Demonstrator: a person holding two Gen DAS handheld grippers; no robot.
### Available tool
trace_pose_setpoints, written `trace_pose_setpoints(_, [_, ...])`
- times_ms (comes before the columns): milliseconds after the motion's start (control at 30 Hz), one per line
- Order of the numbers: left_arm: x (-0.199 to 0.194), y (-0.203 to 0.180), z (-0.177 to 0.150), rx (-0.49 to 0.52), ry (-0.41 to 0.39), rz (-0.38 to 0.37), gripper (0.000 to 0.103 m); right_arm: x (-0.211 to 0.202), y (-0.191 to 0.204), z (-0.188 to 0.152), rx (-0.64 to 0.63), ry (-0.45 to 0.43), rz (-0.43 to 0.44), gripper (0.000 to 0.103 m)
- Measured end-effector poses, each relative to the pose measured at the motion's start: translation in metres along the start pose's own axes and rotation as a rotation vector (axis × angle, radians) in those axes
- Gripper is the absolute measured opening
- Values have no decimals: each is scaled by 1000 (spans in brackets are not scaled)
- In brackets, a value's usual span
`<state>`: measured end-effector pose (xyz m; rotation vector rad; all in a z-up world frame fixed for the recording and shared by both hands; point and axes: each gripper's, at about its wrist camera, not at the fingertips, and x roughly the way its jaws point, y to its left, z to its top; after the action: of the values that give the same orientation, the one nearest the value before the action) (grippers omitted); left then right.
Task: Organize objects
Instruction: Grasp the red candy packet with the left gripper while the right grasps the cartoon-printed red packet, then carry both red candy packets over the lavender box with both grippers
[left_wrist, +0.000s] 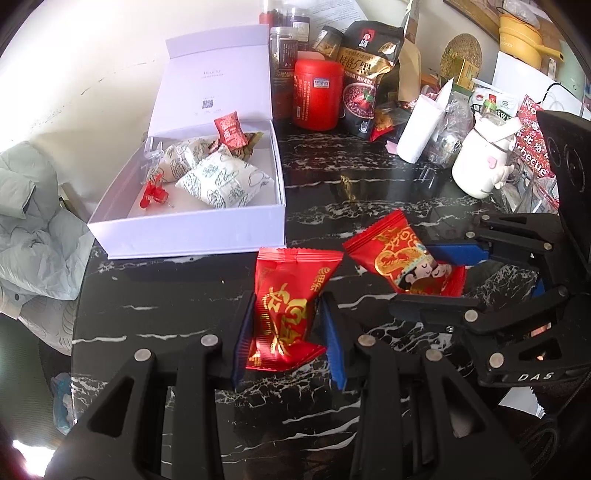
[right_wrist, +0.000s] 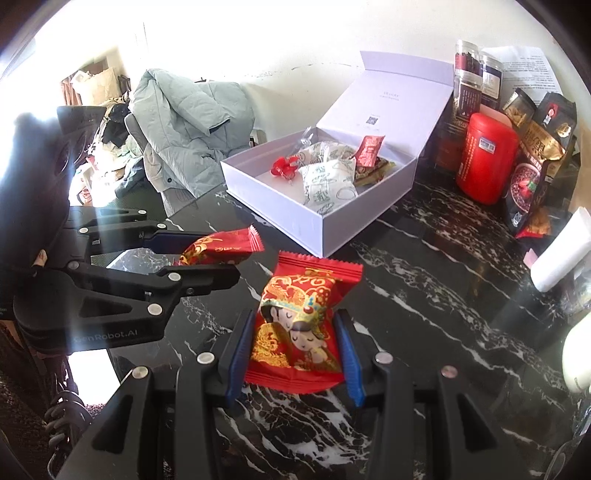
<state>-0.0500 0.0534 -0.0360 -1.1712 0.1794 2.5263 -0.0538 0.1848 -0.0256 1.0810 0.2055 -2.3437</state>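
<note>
My left gripper (left_wrist: 288, 325) is shut on a red candy packet with gold characters (left_wrist: 284, 306), held above the black marble table. My right gripper (right_wrist: 295, 345) is shut on a red candy packet with a cartoon couple (right_wrist: 295, 328), also off the table. Each gripper shows in the other's view: the right gripper (left_wrist: 448, 277) with its packet (left_wrist: 402, 264) at the right, the left gripper (right_wrist: 199, 254) with its packet (right_wrist: 218, 249) at the left. An open white box (left_wrist: 192, 236) ahead holds two white pouches (left_wrist: 225, 181), a small red packet (left_wrist: 229, 129) and a red ornament (left_wrist: 153, 192).
Behind the box stand a red canister (left_wrist: 317, 95), dark jars (left_wrist: 282, 44) and a black oat bag (left_wrist: 365, 74). A white mug (left_wrist: 480, 162), a white cup (left_wrist: 421, 129) and loose packets crowd the right. A pale green jacket (right_wrist: 184, 122) lies over a chair at the left.
</note>
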Motion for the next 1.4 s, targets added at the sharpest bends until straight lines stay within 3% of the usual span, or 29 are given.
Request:
trace_pose_setpoints(767, [-2,46,68,-27,-80,35,33,8,-6,83,-97,-76,45,44])
trace_pose_setpoints(1400, [35,94,122,-57,-89,78,33,51,-38,144,-100,-97,52,44])
